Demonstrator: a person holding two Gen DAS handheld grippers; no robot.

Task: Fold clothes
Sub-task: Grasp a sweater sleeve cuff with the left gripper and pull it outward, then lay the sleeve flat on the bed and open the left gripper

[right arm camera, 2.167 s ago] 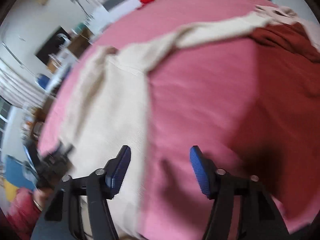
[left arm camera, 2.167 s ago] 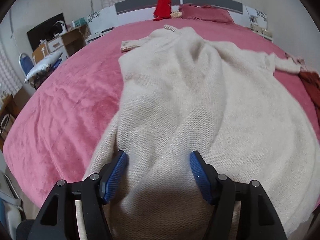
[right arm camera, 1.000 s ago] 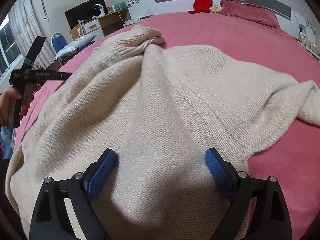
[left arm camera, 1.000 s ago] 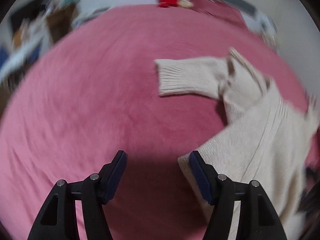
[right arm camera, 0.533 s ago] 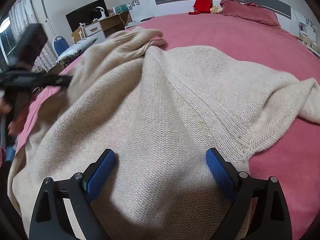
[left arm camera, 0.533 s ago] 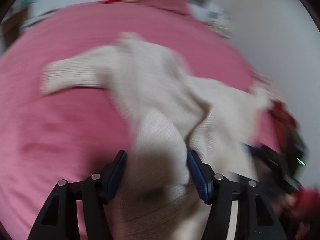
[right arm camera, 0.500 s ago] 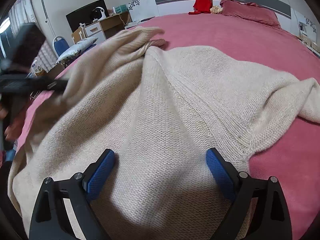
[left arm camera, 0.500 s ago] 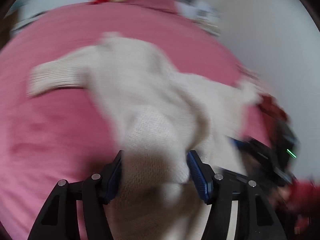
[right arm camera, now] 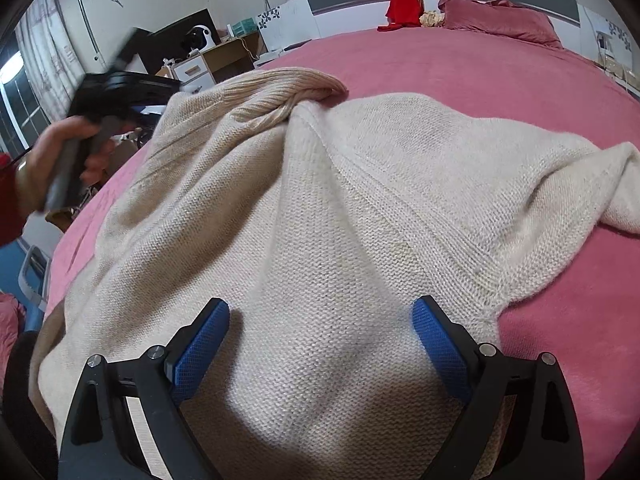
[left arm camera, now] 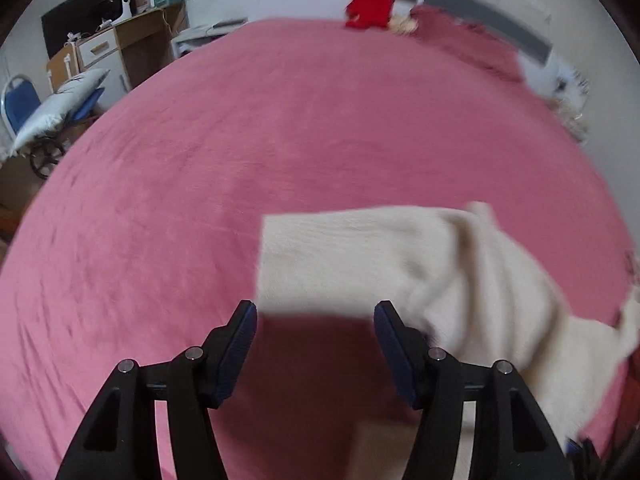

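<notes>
— Right wrist view: where's the sweater (right arm camera: 340, 220)?

— Spread on the pink bed (right arm camera: 500, 80), right under my right gripper (right arm camera: 320, 344), jaws wide apart, nothing pinched.

— And your left?

— Left gripper (left arm camera: 312, 336) gapes too, above bare bed; a blurred sleeve (left arm camera: 344, 256) lies just ahead. My left hand (right arm camera: 60, 160) shows beyond the sweater's edge.

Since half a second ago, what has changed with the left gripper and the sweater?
The left gripper had sweater fabric bunched between its open jaws; now it has let go and swung out to the sleeve cuff, which lies flat on the bed just ahead of the empty jaws. The right gripper stayed put, open over the sweater's body.
</notes>
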